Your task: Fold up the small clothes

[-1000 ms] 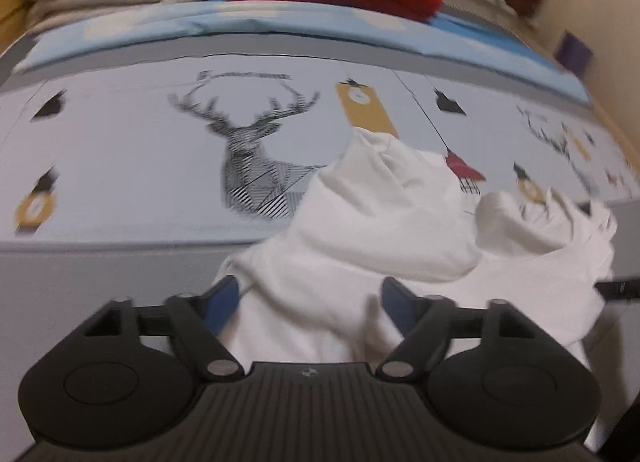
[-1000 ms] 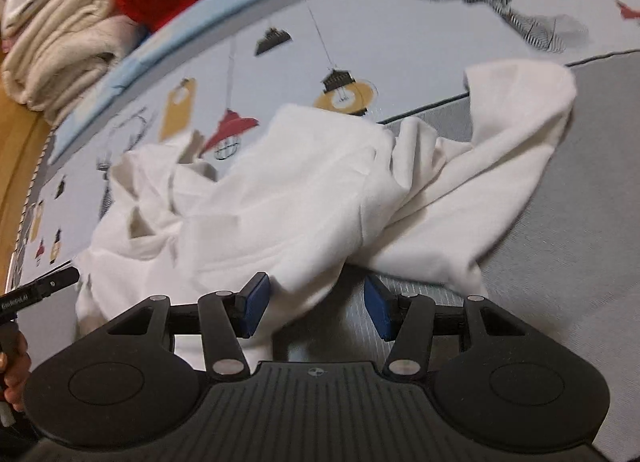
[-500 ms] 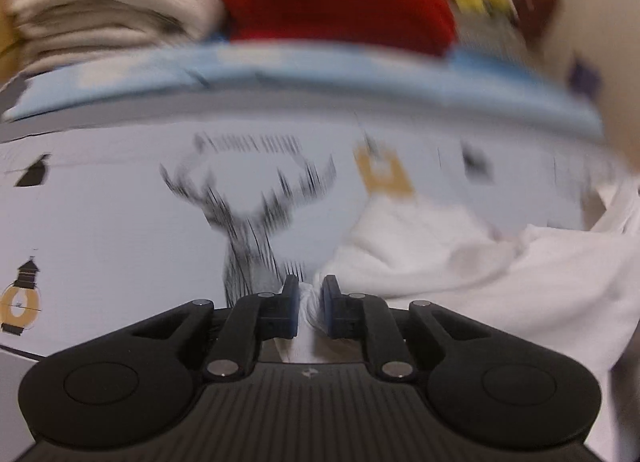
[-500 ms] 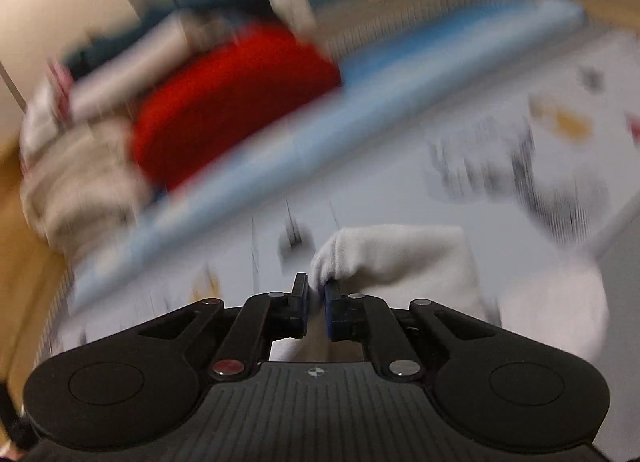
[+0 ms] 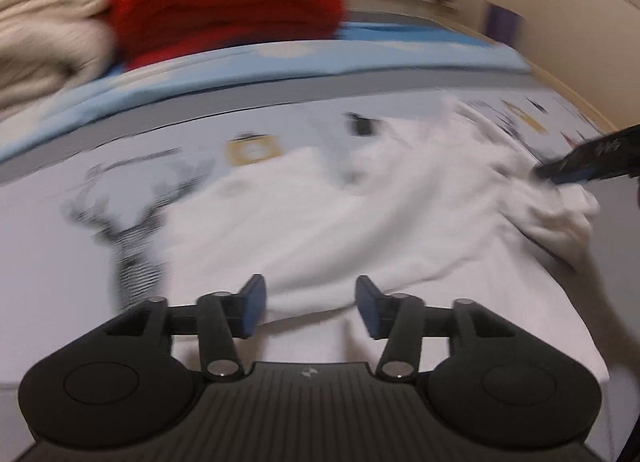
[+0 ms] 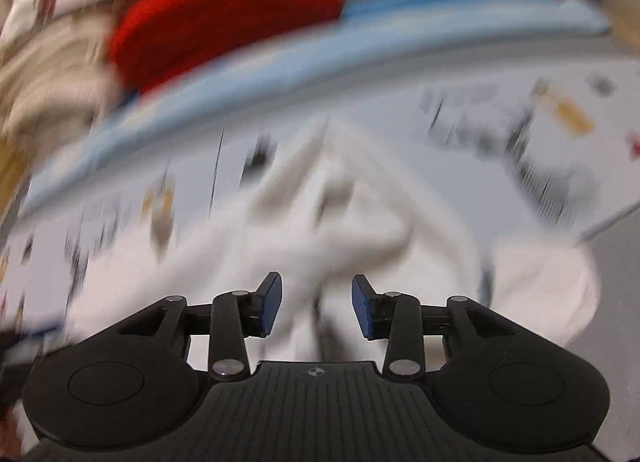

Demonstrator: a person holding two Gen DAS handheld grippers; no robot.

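Note:
A white garment [image 5: 360,222] lies spread and rumpled on a printed bedsheet [image 5: 60,246] with deer and lantern motifs. My left gripper [image 5: 310,308] is open just above the garment's near edge, nothing between its blue pads. The other gripper's tip [image 5: 588,162] shows at the right edge of the left wrist view, at a bunched corner of the cloth. In the blurred right wrist view the garment [image 6: 320,246] lies bunched ahead of my right gripper [image 6: 316,308], which is open and empty above it.
A red folded blanket [image 5: 228,2] and cream folded blankets [image 5: 44,30] are stacked at the far side on a blue sheet band [image 5: 360,58]. A beige wall [image 5: 580,22] rises at the right. Grey bedding [image 6: 616,302] lies right of the garment.
Both grippers shut on the garment, lifted and pulled it half a second ago; now both have opened and let go. The cloth lies more spread out than before.

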